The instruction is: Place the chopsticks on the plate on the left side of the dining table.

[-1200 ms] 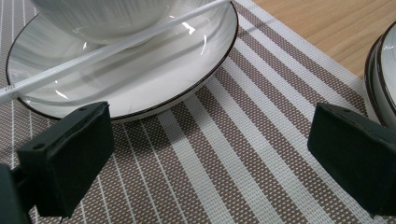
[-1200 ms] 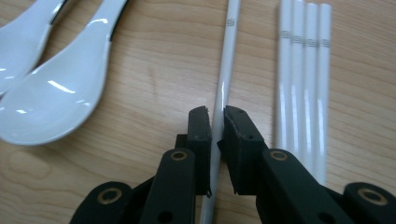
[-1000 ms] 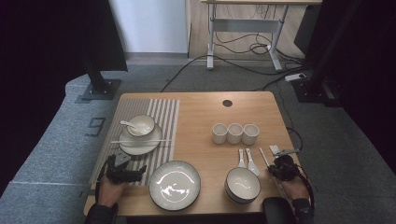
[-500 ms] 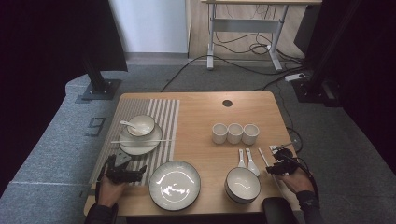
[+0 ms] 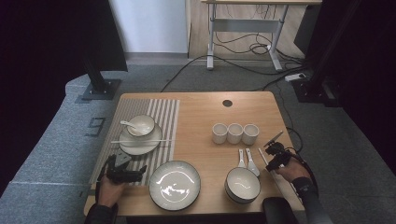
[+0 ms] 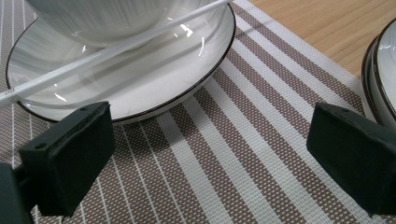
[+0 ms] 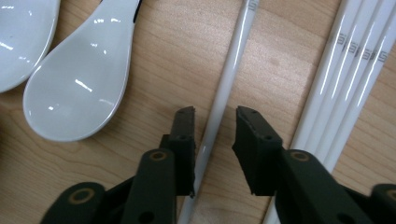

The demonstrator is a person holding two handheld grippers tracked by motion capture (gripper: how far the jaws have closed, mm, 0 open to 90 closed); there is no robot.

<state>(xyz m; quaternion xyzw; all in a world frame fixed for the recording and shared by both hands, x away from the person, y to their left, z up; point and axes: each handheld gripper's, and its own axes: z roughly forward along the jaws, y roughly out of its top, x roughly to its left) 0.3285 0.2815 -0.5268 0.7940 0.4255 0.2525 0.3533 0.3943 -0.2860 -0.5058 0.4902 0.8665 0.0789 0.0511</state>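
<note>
My right gripper (image 5: 274,154) is low over the table's right edge. In the right gripper view its jaws (image 7: 215,116) stand open a narrow way, one on each side of a single white chopstick (image 7: 229,77) that lies flat on the wood. Several more white chopsticks (image 7: 355,56) lie bundled just to the right. Two white spoons (image 7: 77,88) lie to the left. My left gripper (image 5: 135,171) rests wide open over the striped placemat (image 6: 243,154), holding nothing. Just ahead of it is a plate (image 6: 154,79) with a bowl on it and a chopstick (image 6: 93,53) across its rim.
A large empty plate (image 5: 174,184) sits at the front centre with a white bowl (image 5: 243,184) to its right. Three small cups (image 5: 235,133) stand in a row mid-right. A small bowl with a spoon (image 5: 140,125) is on the far plate. A round hole (image 5: 227,103) marks the back.
My right gripper has moved a little forward and left, coming down over the single chopstick. The left gripper has stayed put.
</note>
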